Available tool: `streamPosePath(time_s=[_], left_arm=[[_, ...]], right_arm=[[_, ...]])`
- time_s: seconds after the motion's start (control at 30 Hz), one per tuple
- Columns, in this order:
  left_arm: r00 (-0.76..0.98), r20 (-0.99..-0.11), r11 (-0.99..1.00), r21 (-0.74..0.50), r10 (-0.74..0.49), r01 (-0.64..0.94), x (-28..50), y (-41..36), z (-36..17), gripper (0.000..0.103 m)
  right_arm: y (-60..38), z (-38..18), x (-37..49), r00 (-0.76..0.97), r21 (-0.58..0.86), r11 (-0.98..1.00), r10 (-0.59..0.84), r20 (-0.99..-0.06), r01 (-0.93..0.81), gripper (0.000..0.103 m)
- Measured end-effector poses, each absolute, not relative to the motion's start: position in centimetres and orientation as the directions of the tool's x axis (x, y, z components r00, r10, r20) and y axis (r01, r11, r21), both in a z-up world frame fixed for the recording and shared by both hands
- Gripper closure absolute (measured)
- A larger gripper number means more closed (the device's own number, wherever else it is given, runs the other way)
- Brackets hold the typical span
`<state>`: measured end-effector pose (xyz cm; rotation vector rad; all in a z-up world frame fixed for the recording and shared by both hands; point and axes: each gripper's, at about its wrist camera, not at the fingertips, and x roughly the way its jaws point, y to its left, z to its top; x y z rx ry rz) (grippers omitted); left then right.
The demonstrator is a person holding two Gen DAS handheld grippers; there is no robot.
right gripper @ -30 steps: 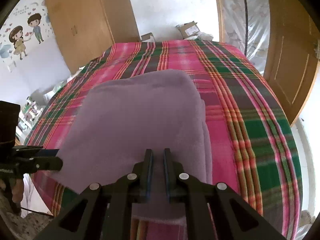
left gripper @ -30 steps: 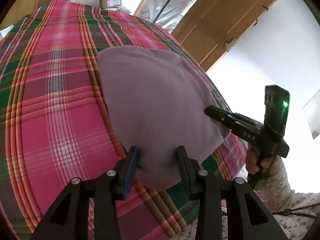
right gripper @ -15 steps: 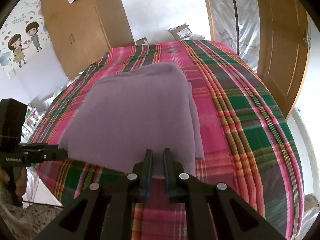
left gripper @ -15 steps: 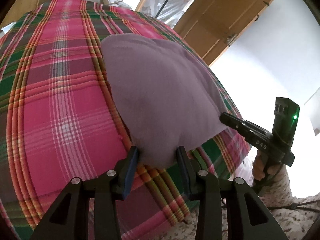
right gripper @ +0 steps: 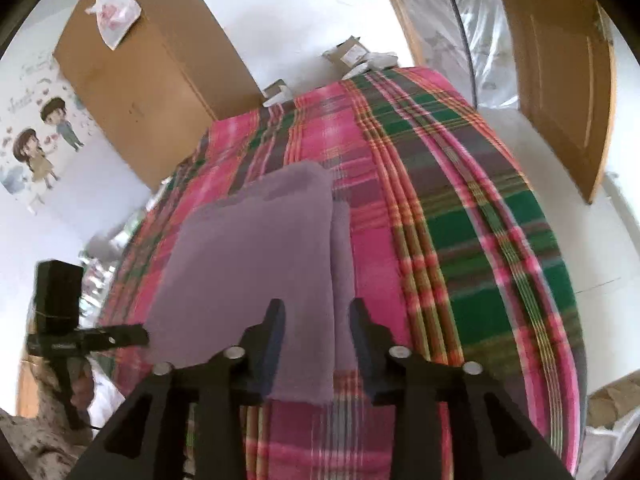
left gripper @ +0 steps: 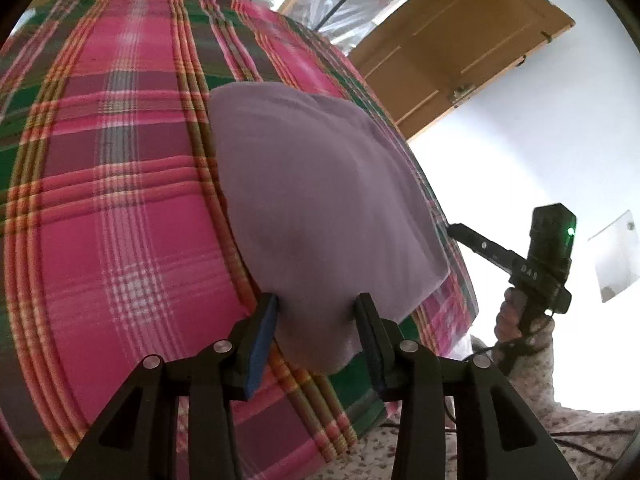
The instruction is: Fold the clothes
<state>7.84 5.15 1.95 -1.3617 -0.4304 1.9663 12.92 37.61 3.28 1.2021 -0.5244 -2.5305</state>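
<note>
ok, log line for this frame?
stage: fold done | purple garment: folded, flat on plaid bed | left gripper: open | right gripper: open

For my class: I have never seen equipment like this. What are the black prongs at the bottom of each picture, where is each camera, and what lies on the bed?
Each picture comes from a fisheye camera mounted on a hand-held two-finger gripper, looking along its fingers. One view belongs to the left gripper, the other to the right gripper; each also shows the other tool off to the side. A person's hand grips the right one. On the pink and green plaid blanket lies a folded purple garment. Both grippers are open, with the garment's near edge between their fingers, so nothing is clamped.
</note>
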Motion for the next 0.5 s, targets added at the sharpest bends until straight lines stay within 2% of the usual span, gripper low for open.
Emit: streamPosePath(time_s=[0.1, 0.2, 0.23, 0.3, 0.5], left_arm=[[-0.192, -0.654, -0.677, -0.664, 0.732, -0.318, 7.0, 4.7, 1.7, 0.060], [-0.179, -0.624, -0.647, -0.712, 0.761, -0.273, 6.1, 4.1, 1.1, 0.060], [-0.166, -0.611, -0.633, -0.731, 0.774, -0.256, 5.8, 4.0, 0.9, 0.059], [-0.136, -0.587, -0.602, -0.766, 0.798, -0.226, 5.1, 4.0, 0.4, 0.049], [-0.132, -0.603, -0.617, -0.766, 0.787, -0.179, 3.7, 3.3, -0.3, 0.048]], right_arm=[[38.5, 2.8, 11.5, -0.584, 0.514, -0.851, -0.473, -0.659, 0.109, 0.053], [39.0, 2.0, 9.8, -0.548, 0.552, -0.826, -0.514, -0.660, 0.110, 0.050], [39.1, 1.7, 9.3, -0.535, 0.559, -0.821, -0.524, -0.663, 0.113, 0.049], [39.3, 1.1, 8.4, -0.509, 0.578, -0.808, -0.547, -0.664, 0.115, 0.049], [39.9, -0.2, 6.5, -0.450, 0.647, -0.756, -0.614, -0.648, 0.100, 0.046]])
